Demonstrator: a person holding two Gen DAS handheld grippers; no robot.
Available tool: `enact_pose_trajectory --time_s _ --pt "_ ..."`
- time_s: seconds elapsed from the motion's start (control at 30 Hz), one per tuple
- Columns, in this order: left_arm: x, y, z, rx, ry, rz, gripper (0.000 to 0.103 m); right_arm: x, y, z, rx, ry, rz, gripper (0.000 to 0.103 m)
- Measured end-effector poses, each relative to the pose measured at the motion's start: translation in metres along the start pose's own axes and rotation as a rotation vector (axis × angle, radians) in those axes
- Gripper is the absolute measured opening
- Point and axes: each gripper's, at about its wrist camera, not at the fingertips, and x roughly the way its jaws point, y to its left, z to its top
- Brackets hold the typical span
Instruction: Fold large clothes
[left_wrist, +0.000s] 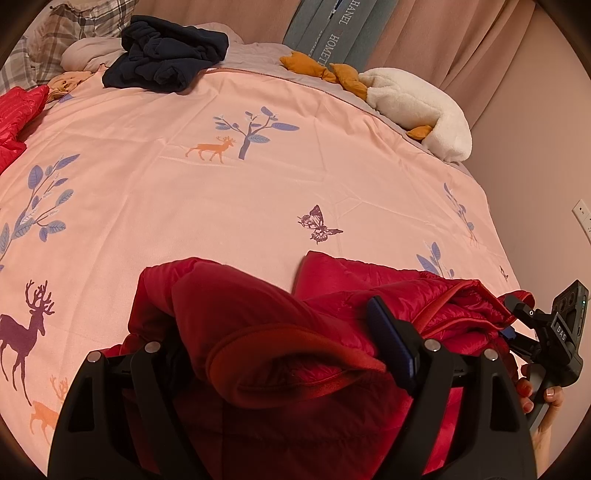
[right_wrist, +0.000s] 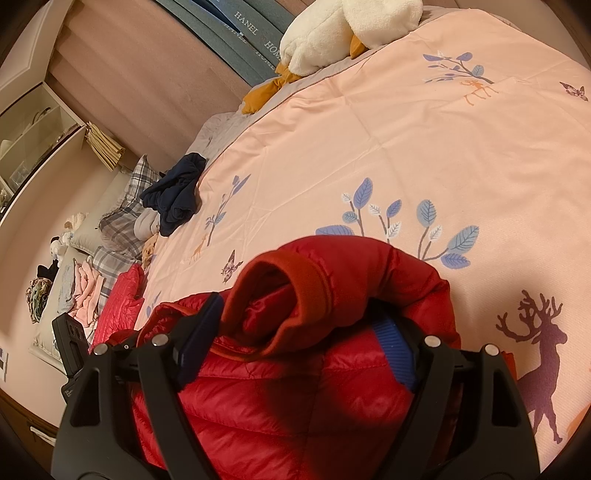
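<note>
Spread over the bed, a pink animal-print duvet (left_wrist: 258, 177) carries the red quilted puffer jacket (left_wrist: 280, 325) at its near edge. Bulky folds are held between both wide-set jaws; laying it flat is judged next.

Red quilted puffer jacket (left_wrist: 280, 332) lies bunched at the near edge of the bed. Shiny stitched shell, matte darker-red cuff band (right_wrist: 295, 295) on a sleeve folded over the top. Fabric bulges up, not flat.

both tongs, left (left_wrist: 280, 354) and right (right_wrist: 295, 350), angle downward with jaws spread wide.
</note>
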Motion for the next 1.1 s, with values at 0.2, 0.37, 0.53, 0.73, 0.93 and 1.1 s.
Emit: enact_pose_trajectory --time_s 0.2,0.37,0.53,0.73,0.93,1.1 --pt "0.0013 0.0003 -0.0005 0.002 0.002 0.002 0.084 0.0005 -0.0002 -0.0002 0.0 0.0 -0.001 0.082" --pt "0.0009 0.0001 -0.0002 0.002 0.002 0.002 0.084 0.0003 0.0002 0.0001 0.0 0.001 -0.001 0.083" --pt "0.0006 0.0 -0.0002 0.003 0.003 0.003 0.084 0.0003 0.0004 0.0002 0.0 0.001 -0.002 0.083" --pt "0.0019 0.0006 -0.0008 0.002 0.003 0.005 0.084 0.0004 0.001 0.0008 0.0 0.002 -0.003 0.084" --pt "0.0011 0.0048 0.0007 -0.025 -0.006 -0.023 0.088 0.0005 -0.0003 0.0007 0.006 -0.003 0.005 0.087" --pt "-0.0023 0.0026 0.0069 -0.038 -0.017 -0.037 0.09 0.0 -0.0044 -0.0023 0.014 -0.01 0.006 0.087"
